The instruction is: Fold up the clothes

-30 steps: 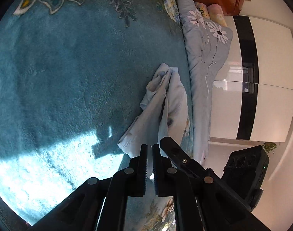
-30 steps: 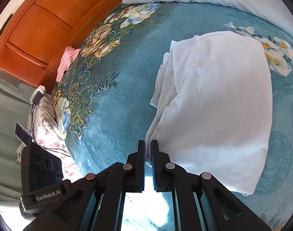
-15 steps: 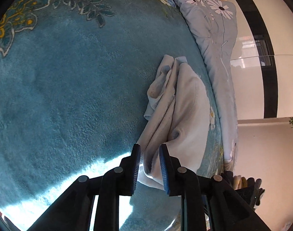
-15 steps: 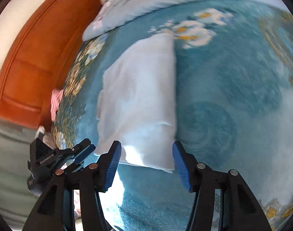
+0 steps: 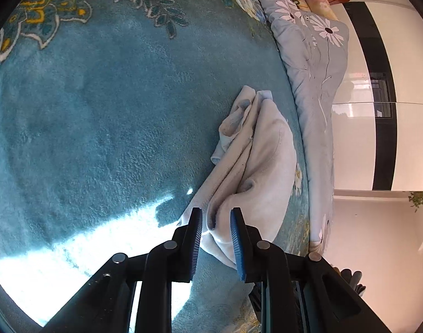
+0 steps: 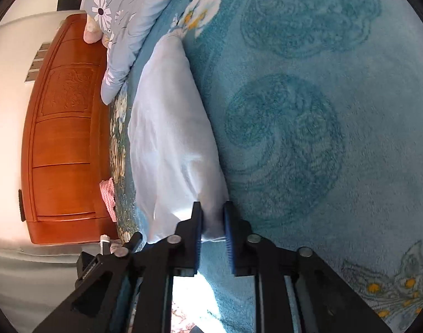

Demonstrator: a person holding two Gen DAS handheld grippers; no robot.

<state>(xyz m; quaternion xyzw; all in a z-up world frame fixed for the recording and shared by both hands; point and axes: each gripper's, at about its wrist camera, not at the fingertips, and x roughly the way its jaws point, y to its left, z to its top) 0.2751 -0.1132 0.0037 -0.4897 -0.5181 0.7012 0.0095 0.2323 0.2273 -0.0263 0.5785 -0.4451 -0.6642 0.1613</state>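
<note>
Left tongs [image 5: 215, 223] parted around a bunched garment [image 5: 256, 161] corner; right tongs [image 6: 213, 217] parted, straddling its other near corner, neither clenched. The garment lies half-folded on the bed [image 6: 308, 111], beside the quilt [image 5: 308, 63]. Risk: closing on one layer only would let the fold slip; open blanket lies clear on the side away from the quilt

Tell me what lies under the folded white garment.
The white garment rests on the teal floral blanket, which shows all around it. Whatever sits directly beneath the cloth is covered.
</note>
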